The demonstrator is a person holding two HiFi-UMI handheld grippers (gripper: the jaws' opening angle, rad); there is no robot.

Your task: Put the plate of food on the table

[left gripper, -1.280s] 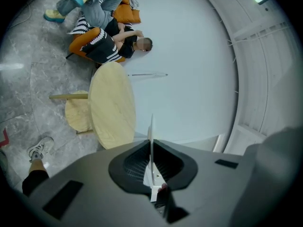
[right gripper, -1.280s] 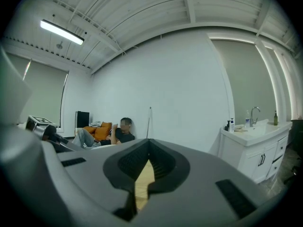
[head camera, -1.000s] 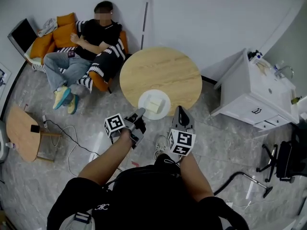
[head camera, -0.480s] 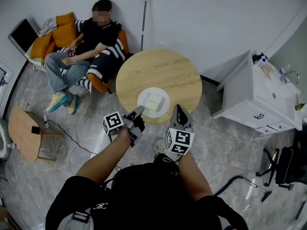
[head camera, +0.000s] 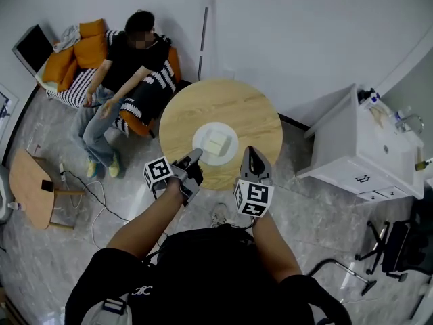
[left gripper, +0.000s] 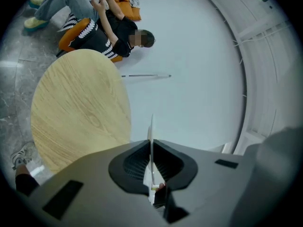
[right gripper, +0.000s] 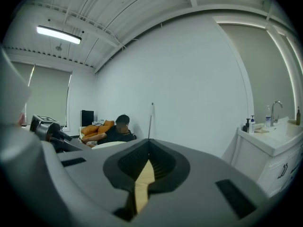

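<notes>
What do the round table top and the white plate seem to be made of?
Round table top: pale wood or a wood-look laminate with a matte finish. Long grain lines run across it in the left gripper view.
White plate: plain, smooth white with a thin rim. It is probably glazed ceramic, though melamine or plastic would look the same from here.

The round light-wood table (head camera: 233,107) lies bare across its far half and both sides. Over its near part is only the white round plate (head camera: 232,133), its rim clamped by the left gripper (head camera: 195,157). A seated person (head camera: 128,59) at far left, a thin pole (head camera: 203,32) behind and a white sink cabinet (head camera: 358,147) at right stand well clear.
</notes>
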